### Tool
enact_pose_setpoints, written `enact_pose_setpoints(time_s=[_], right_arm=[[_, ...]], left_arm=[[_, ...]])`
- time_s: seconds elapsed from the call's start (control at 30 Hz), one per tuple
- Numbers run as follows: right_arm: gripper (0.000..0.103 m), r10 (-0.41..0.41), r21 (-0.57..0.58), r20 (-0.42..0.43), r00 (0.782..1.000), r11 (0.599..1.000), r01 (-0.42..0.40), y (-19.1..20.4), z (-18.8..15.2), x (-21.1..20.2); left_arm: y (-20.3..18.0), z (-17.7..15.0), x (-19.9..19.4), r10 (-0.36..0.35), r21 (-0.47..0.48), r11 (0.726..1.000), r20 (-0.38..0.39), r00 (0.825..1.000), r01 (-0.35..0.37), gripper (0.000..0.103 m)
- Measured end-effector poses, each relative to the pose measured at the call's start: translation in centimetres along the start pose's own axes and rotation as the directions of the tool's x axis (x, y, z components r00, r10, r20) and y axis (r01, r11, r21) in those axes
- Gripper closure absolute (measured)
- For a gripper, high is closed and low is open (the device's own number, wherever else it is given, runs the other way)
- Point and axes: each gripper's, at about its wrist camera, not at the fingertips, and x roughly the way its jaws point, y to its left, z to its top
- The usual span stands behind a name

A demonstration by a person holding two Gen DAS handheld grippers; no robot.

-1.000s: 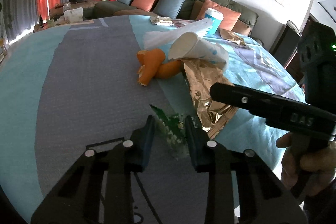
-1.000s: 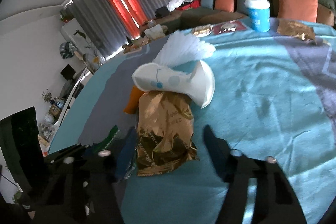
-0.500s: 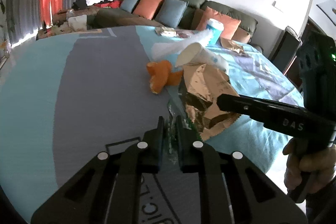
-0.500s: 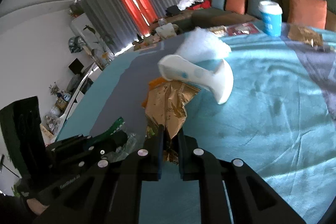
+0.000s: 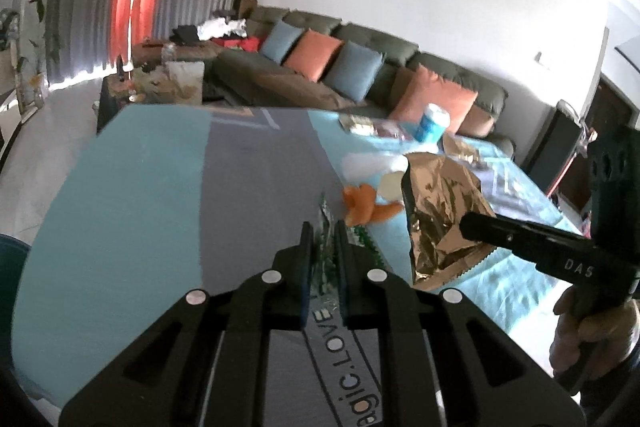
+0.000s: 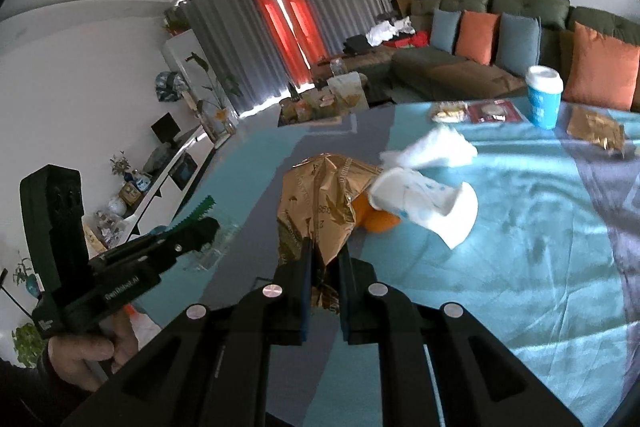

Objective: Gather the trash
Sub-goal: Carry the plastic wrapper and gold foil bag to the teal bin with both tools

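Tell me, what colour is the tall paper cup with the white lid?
Bright blue; the lidded paper cup shows best in the right wrist view.

Lower part of clear green-edged wrapper point(image 5: 323, 259) hidden between jaws, orange scrap point(image 6: 378, 217) mostly covered by gold foil bag point(image 6: 320, 203), person's hand point(image 5: 592, 339) cut off at frame edge, far packets point(image 6: 448, 111) too blurred to identify

Background is a pretty lived-in living room: a long dark green sofa point(image 5: 360, 67) along the white wall with blue and orange cushions point(image 5: 316, 53), clothes dumped at its far end. Grey curtains point(image 6: 240, 39) with a red-orange panel glowing in the middle. A white low cabinet point(image 6: 176, 167) with plants and clutter sits by the window.
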Motion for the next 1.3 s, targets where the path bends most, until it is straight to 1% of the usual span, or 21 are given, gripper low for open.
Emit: enact_pose_setpoints(time_s=[0.17,0.33,0.43,0.6,0.7,0.8,0.9,0.97,1.0,1.07,1.13,1.2,1.3], right_arm=[[0.093,0.011,-0.026,0.026,1.000,1.000,-0.010,1.5,1.1,-0.3],[0.093,0.046,-0.060,0.041,0.998,0.997,-0.044,3.7,2.1,0.1],[0.093,0.079,-0.091,0.039,0.996,0.993,-0.075,5.4,2.8,1.0],[0.093,0.151,-0.152,0.014,0.988,0.977,-0.147,9.1,3.9,3.5],[0.093,0.199,-0.184,-0.011,0.980,0.963,-0.198,11.5,4.3,5.2],[0.093,0.249,-0.215,-0.040,0.968,0.944,-0.252,14.8,4.7,6.9],[0.093,0.296,-0.243,-0.075,0.952,0.921,-0.306,17.5,5.1,8.9],[0.093,0.319,-0.259,-0.100,0.943,0.906,-0.334,19.1,5.2,10.0],[0.093,0.328,-0.265,-0.109,0.938,0.900,-0.346,20.0,5.2,10.4],[0.093,0.351,-0.284,-0.138,0.926,0.882,-0.376,22.0,5.3,11.8],[0.093,0.359,-0.308,-0.158,0.920,0.867,-0.391,23.7,5.3,12.8],[0.093,0.372,-0.319,-0.184,0.910,0.853,-0.414,25.4,5.2,13.9],[0.093,0.379,-0.341,-0.222,0.898,0.833,-0.436,27.9,5.1,15.7]], left_arm=[[1.1,0.9,-2.7,0.020,-0.004,1.000,0.058,0.998,-0.020,0.092],[2.5,1.4,-5.1,0.055,-0.012,0.998,0.101,0.993,-0.054,0.092],[4.0,1.5,-6.9,0.090,-0.025,0.996,0.126,0.988,-0.087,0.092],[7.8,1.6,-9.9,0.172,-0.083,0.983,0.154,0.973,-0.161,0.092],[10.9,1.1,-12.2,0.244,-0.133,0.966,0.162,0.956,-0.224,0.092],[13.7,0.8,-14.2,0.305,-0.168,0.946,0.170,0.937,-0.278,0.092],[17.0,0.6,-16.9,0.383,-0.215,0.914,0.183,0.906,-0.343,0.092],[19.0,0.4,-18.2,0.425,-0.241,0.894,0.186,0.886,-0.378,0.092],[19.8,0.3,-18.7,0.438,-0.250,0.887,0.185,0.880,-0.389,0.092],[21.6,-0.1,-20.1,0.480,-0.268,0.864,0.181,0.858,-0.427,0.092],[23.4,-0.5,-21.2,0.507,-0.287,0.846,0.175,0.844,-0.449,0.092],[25.0,-1.0,-22.3,0.540,-0.303,0.824,0.166,0.825,-0.478,0.092],[27.4,-1.8,-23.6,0.574,-0.332,0.796,0.148,0.805,-0.506,0.092]])
